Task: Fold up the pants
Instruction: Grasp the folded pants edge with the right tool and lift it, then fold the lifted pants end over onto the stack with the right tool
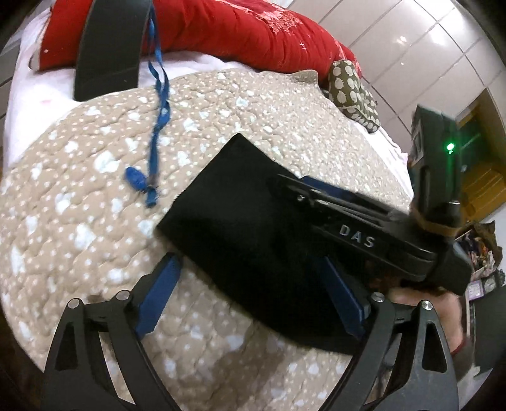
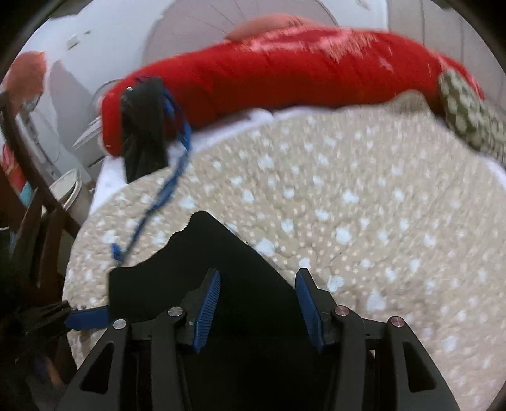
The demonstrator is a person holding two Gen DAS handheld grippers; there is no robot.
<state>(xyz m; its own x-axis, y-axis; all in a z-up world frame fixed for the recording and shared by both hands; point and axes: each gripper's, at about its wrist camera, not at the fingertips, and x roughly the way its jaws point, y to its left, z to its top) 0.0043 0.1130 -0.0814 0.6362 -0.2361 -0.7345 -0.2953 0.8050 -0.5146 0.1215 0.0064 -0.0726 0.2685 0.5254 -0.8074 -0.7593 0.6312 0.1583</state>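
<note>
Pants (image 1: pixel 240 202) are laid folded compact on the bed quilt (image 1: pixel 95 221). Left gripper (image 1: pixel 253 294) and right gripper (image 2: pixel 257 303) are released, nothing clamped. Fold judged done; withdrawal or final smoothing is called for.

my right claw (image 1: pixel 303 193) hides part of the pants (image 1: pixel 227 202) | pants' near end lost under my claw frame | right view blurred | red bedding (image 1: pixel 221 28) cut by top edge

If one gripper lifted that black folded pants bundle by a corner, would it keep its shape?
Probably not. The black pants lie flat and soft on the quilt, so they would likely droop and unfold. They look light, and a push would probably bunch them.
</note>
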